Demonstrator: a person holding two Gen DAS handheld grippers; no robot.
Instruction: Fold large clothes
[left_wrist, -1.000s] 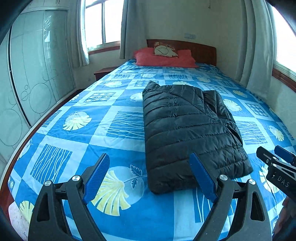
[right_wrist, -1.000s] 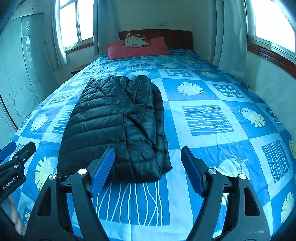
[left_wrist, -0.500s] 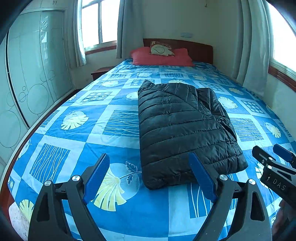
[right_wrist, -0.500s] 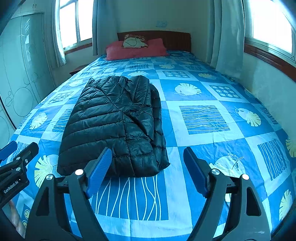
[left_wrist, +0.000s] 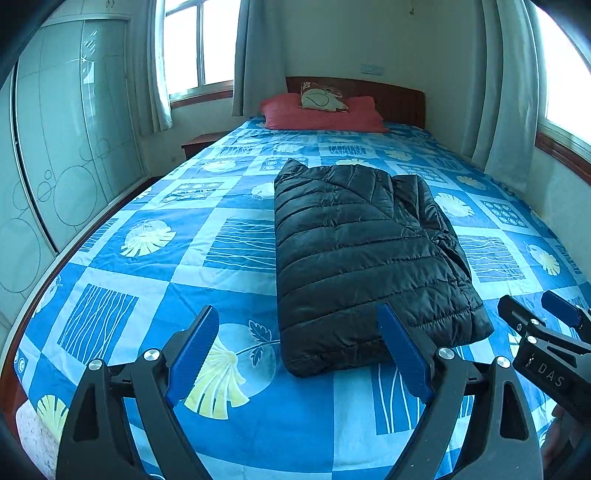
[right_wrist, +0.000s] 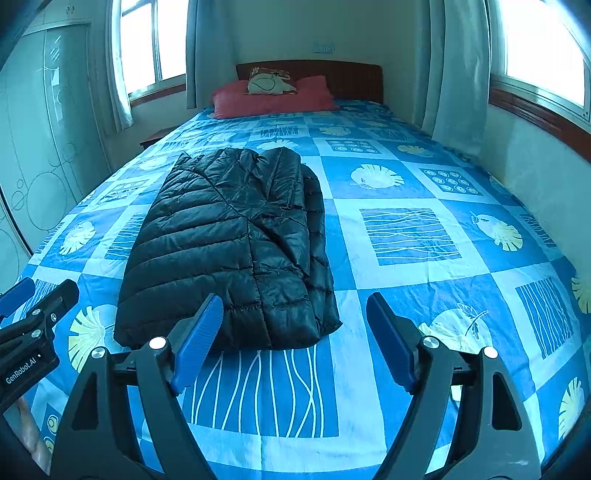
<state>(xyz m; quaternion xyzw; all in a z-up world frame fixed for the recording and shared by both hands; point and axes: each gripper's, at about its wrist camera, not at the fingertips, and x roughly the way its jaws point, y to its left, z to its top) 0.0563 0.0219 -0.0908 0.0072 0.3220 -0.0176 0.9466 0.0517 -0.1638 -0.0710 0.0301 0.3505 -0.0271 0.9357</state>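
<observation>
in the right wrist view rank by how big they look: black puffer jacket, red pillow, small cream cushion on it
1. Black quilted puffer jacket, largest by far, though it lies nearest the camera.
2. Long red pillow at the headboard.
3. Small cream patterned cushion resting on the pillow, smallest.

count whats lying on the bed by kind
jacket: 1, black, folded
red pillow: 1, possibly two side by side, hard to tell
cushion: 1, pale, on the red pillow
total: 3
</observation>
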